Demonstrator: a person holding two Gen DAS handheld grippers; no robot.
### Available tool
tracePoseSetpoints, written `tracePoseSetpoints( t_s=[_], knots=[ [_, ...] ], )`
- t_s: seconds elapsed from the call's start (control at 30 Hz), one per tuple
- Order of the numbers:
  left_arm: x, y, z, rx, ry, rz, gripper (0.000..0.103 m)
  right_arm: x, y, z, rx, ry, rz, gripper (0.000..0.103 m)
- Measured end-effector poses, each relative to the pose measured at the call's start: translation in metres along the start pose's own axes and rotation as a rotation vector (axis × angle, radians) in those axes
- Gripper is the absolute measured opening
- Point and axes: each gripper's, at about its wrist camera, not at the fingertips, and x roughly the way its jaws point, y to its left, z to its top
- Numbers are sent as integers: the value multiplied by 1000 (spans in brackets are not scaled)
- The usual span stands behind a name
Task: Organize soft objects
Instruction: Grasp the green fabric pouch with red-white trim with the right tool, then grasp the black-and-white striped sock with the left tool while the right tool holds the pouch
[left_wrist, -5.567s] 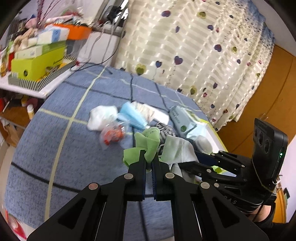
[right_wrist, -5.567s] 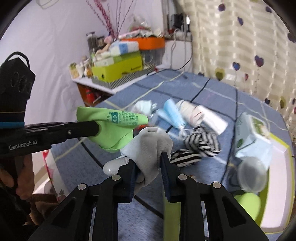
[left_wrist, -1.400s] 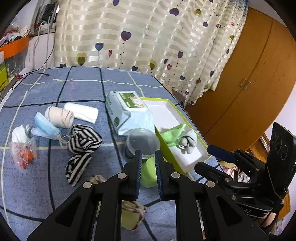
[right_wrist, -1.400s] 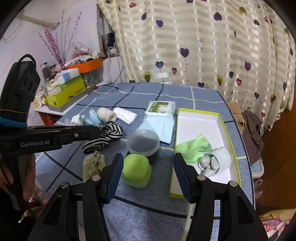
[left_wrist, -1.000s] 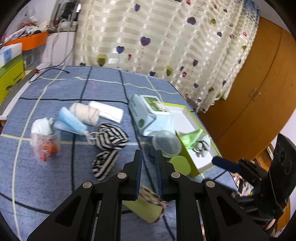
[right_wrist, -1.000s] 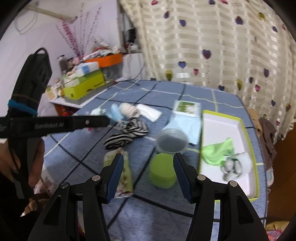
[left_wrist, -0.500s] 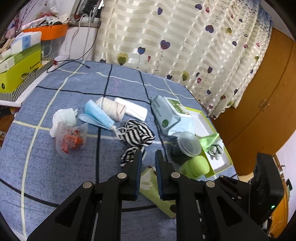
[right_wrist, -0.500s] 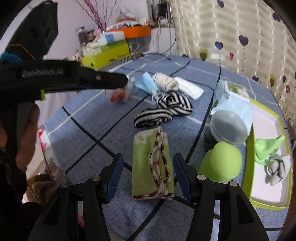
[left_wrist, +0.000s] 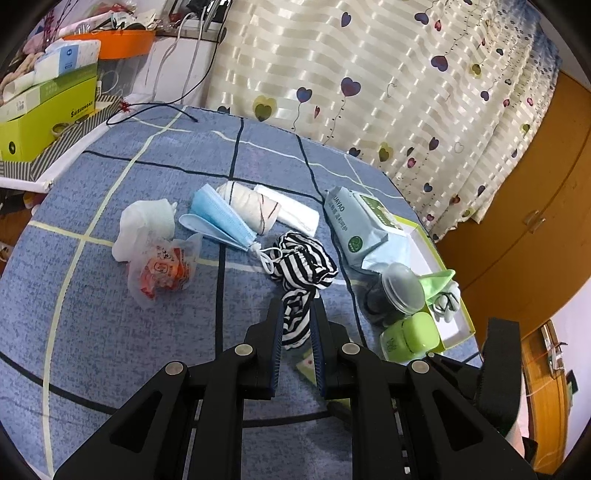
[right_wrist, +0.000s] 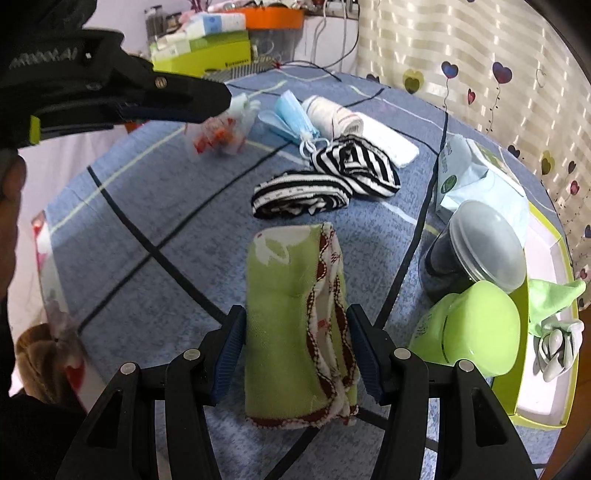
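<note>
surface: blue cloth (left_wrist: 110, 332) with dark and pale grid lines, covering the table.

right gripper (right_wrist: 295, 347): jaws spread wide, one on each side of a folded green towel (right_wrist: 291, 332) with red-and-white trim; the towel lies flat on the cloth at the near edge, and the pads stand just beside its long sides without clearly pressing it.

left gripper (left_wrist: 297, 325): jaws narrow but parted, nothing pinched; seen through the gap, the near end of a black-and-white striped cloth (left_wrist: 303, 266), which lies on the blue cloth beyond the towel. whether the tips touch it cannot be told.

further soft items, far of the striped cloth: blue face mask (left_wrist: 218, 219), rolled cream cloth with thin stripes (left_wrist: 251, 203), folded white cloth (left_wrist: 291, 216). to the left, a white crumpled wad (left_wrist: 144, 225) and a clear bag with red print (left_wrist: 162, 269).

right side: pack of wet wipes (left_wrist: 360, 229), a dark jar with clear lid (right_wrist: 476, 254), a lime-green jar (right_wrist: 476, 332) near it, touching or just beside.

tray: white, lime-rimmed (right_wrist: 554, 406), at the right edge; holds a green cloth (right_wrist: 550, 295) and a grey-white bundle (right_wrist: 557, 347).

background: heart-print curtain (left_wrist: 406, 92), boxes on a side shelf (left_wrist: 44, 103) at the far left.
</note>
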Motion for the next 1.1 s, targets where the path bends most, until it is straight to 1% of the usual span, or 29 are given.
tracePoseSetpoints(
  t_s=[0.03, 0.07, 0.17, 0.23, 0.33, 0.47, 0.57, 0.7, 0.73, 0.77, 0.8, 0.83, 0.9, 1.1],
  knots=[
    [1, 1, 0, -1, 1, -2, 15, 3, 0, 0, 0, 6, 0, 56],
    [1, 1, -1, -2, 2, -2, 15, 4, 1, 0, -1, 10, -1, 53],
    [3, 4, -1, -7, 7, -3, 15, 5, -1, 1, 6, -1, 5, 39],
    [5, 6, -1, -10, 8, -7, 15, 0, -2, 1, 11, -19, 10, 36],
    [7, 8, -1, -10, 10, -13, 15, -14, -5, 3, 33, -60, 29, 35],
    [14, 9, 1, -4, 12, -12, 15, -40, -7, 8, 35, -126, 30, 35],
    [21, 10, 2, -5, 22, -17, 15, -57, -12, 11, 42, -165, 14, 35],
    [38, 10, 1, 5, 56, -18, 16, -72, -27, 14, 77, -200, -7, 35],
    [44, 9, 1, 7, 69, -20, 20, -74, -31, 14, 86, -205, -15, 35],
    [47, 9, 1, 8, 75, -21, 36, -75, -35, 14, 95, -208, -20, 35],
    [50, 8, 0, 10, 81, -25, 47, -77, -38, 14, 102, -211, -23, 35],
    [53, 7, 0, 14, 84, -36, 60, -78, -40, 13, 106, -214, -27, 35],
    [58, 5, -1, 23, 90, -44, 61, -79, -43, 13, 109, -217, -34, 35],
    [79, 5, -2, 14, 136, -13, 61, -77, -52, 14, 115, -219, -35, 35]
  ],
)
